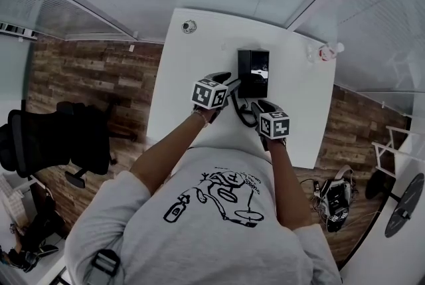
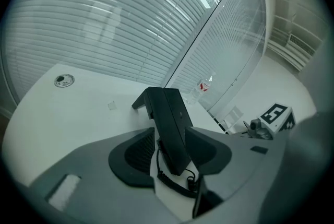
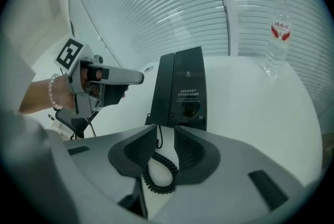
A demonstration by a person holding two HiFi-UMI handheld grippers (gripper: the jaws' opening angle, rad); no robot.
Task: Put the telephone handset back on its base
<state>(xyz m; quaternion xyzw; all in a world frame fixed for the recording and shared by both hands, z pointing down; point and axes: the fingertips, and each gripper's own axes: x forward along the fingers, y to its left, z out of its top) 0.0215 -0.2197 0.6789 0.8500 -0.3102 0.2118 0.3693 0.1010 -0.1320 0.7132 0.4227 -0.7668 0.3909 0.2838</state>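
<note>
The black telephone base [image 1: 254, 71] sits near the middle of the white table [image 1: 192, 64]. Its handset [image 3: 165, 87] lies in the cradle along the base's left side, next to the printed panel [image 3: 190, 90]. My left gripper [image 1: 230, 85] hovers just left of the phone, open. In the left gripper view the handset [image 2: 172, 129] shows in line between the jaws. From the right gripper view the left gripper [image 3: 136, 78] stops short of the handset. My right gripper [image 1: 259, 105] is open in front of the phone, and the coiled cord [image 3: 159, 172] lies on the table between its jaws.
A water bottle [image 1: 329, 51] stands at the table's far right corner. A small round fitting [image 1: 189, 26] is set in the far left of the tabletop. A black office chair [image 1: 60, 137] is on the wood floor at left, and a bag [image 1: 335, 200] lies at right.
</note>
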